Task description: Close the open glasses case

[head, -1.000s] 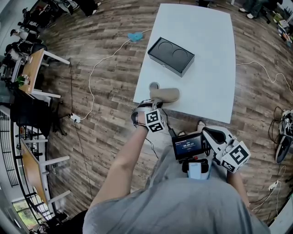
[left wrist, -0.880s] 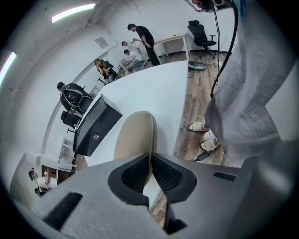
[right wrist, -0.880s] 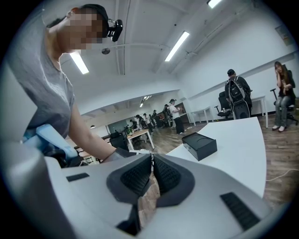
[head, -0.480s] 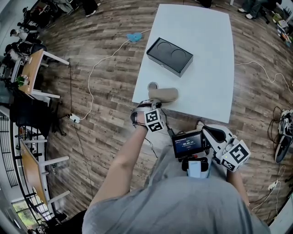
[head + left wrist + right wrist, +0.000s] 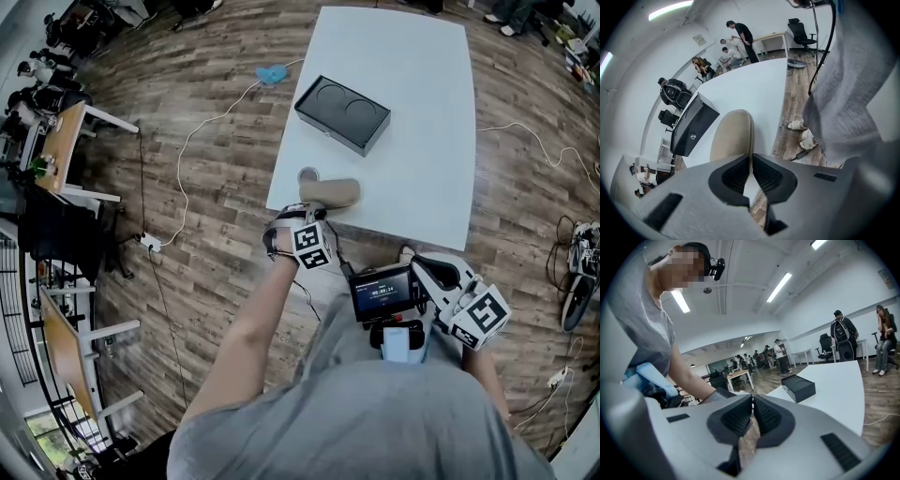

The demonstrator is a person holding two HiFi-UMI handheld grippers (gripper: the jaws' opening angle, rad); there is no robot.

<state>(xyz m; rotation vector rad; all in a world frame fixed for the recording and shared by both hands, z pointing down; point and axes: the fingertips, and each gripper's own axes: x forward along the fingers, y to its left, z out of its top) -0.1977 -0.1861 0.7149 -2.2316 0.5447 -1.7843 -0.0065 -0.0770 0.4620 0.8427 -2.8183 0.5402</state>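
**A:** At the near left corner of the table (image 5: 422,141), just ahead of the left claw (image 5: 751,159), lies the glasses case (image 5: 330,192). How would you go about closing it?

**B:** The left claw is clenched, its pads meeting with nothing between them, so I'd use it as a blunt pusher. Set the closed tips on top of the lid, near the middle of its length, and press straight down until it seats. Pressing near one end would probably tip the case or skid it toward the table edge, which is close by.

**A:** And the right claw (image 5: 752,401)?

**B:** Clenched and empty too, held by the person's body, well apart from the case. It could brace the far side if the case slides, but I judge one claw enough.

**A:** How does the case look?

**B:** It is beige, oblong and round-ended, with a smooth matte shell, and it lies lengthwise along the near edge. In the left gripper view a darker line runs down its right flank, likely the seam. I can't tell whether the lid is fully down. A small round grey piece (image 5: 307,174) sits just beside its left end, and I can't identify it. The black box (image 5: 342,114) lies well apart, farther up the table.
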